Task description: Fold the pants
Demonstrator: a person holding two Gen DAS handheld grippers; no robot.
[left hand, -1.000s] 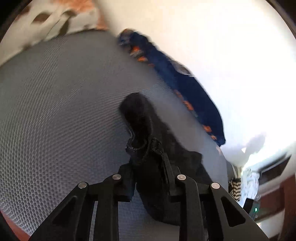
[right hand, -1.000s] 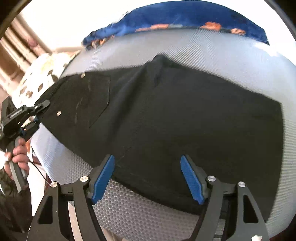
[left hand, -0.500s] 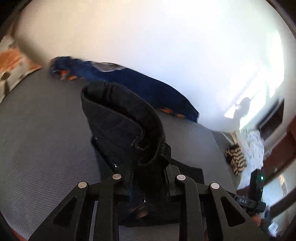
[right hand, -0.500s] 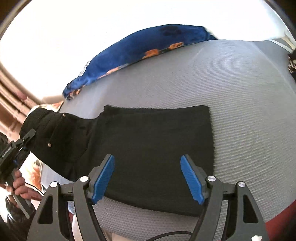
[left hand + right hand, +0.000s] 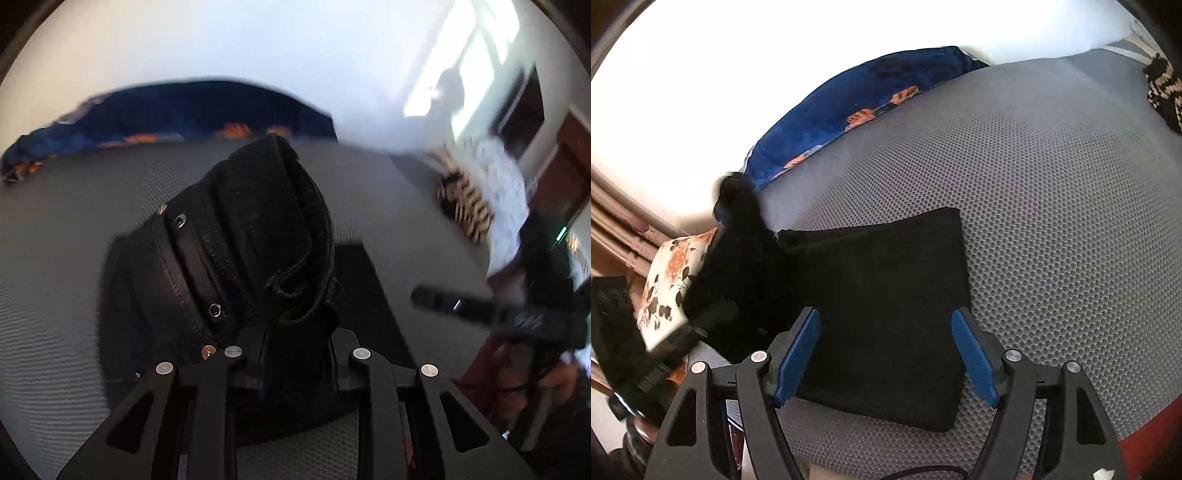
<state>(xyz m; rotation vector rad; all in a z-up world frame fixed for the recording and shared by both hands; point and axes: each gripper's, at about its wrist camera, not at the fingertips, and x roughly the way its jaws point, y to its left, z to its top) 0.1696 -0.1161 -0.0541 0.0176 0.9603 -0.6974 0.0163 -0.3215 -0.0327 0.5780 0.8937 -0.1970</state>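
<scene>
Already you were well into the fold: the pants (image 5: 886,317) lay on the grey mesh mat (image 5: 1052,229) with their leg end squared into a flat rectangle, so at least one fold looked done. Your left gripper (image 5: 295,369) was clamped tight on the waistband (image 5: 243,236), a thick bunch of black cloth with its snaps showing, lifted off the mat and arched over the flat part. Your right gripper (image 5: 886,354) stood with its blue pads wide apart and nothing pinched between them, hovering above the near edge of the flat part; whether it touched the cloth you could not tell from these views. What was left, by my reading, was to lay the waist end down over the legs, let go, and smooth the stack. Behind the mat sat a blue patterned cushion (image 5: 849,103), out of the way.
</scene>
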